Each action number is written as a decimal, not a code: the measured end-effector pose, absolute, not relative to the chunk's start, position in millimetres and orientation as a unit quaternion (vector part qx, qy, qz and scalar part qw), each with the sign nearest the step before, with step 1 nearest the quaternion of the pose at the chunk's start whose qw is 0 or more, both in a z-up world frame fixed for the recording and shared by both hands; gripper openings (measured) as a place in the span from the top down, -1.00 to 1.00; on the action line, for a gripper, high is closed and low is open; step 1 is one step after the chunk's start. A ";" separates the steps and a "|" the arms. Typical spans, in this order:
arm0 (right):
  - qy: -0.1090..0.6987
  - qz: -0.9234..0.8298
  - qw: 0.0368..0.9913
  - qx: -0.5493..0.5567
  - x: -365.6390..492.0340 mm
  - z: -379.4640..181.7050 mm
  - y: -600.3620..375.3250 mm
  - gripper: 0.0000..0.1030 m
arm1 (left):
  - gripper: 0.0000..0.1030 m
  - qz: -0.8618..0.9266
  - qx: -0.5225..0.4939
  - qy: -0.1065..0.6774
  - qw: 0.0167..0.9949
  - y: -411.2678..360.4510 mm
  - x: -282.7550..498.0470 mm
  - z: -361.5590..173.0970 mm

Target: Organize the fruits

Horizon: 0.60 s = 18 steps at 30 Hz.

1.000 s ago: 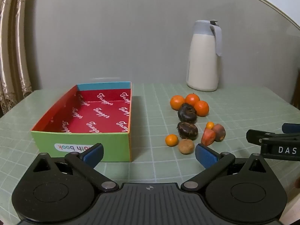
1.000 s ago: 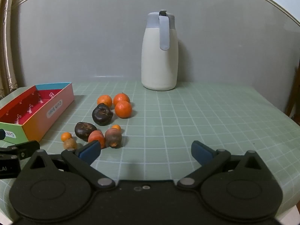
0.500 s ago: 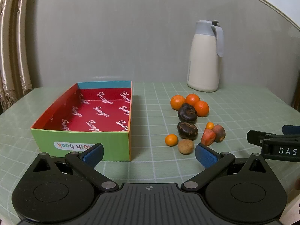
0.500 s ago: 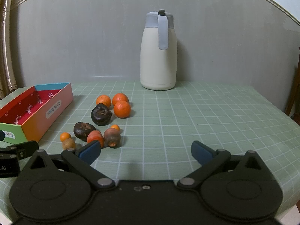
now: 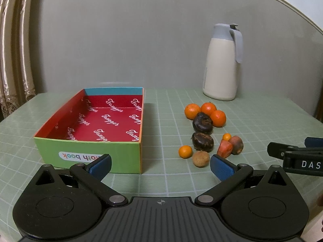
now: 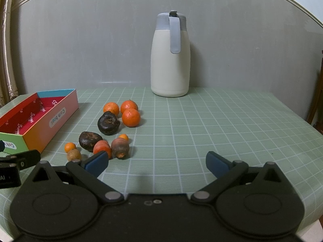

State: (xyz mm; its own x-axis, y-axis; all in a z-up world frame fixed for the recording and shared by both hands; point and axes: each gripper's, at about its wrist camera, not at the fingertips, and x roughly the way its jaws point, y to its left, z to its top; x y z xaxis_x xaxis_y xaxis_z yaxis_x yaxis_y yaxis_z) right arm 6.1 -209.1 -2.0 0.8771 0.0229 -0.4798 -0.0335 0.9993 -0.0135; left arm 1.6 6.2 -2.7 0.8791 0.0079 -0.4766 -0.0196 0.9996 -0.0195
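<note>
Fruits point(image 6: 109, 133) lie just past the spread right tool point(image 6: 157, 164) — left side.

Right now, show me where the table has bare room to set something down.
Bare: the green gridded tablecloth right of the fruit pile, in front of the cream jug; the strip between the empty red-lined box and the fruit. Crowded: the pile itself.
</note>
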 end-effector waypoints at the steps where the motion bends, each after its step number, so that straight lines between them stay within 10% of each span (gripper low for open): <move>1: 0.247 0.015 0.969 -0.010 5.6 -2.4 -209.3 -1.00 | -1.00 0.007 -0.012 0.246 0.969 6.2 1.7 -2.4; 18: 0.246 0.014 0.969 -0.011 5.4 -2.9 -209.6 -1.00 | -1.00 0.006 -0.013 0.246 0.969 4.6 1.5 -2.1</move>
State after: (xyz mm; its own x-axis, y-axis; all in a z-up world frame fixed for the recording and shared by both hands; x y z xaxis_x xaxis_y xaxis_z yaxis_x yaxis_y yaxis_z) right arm 5.4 -209.5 -2.9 0.8781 0.0224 -0.4779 -0.0328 0.9994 -0.0135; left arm 1.5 4.6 -2.1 0.8788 0.0050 -0.4772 -0.0181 0.9996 -0.0229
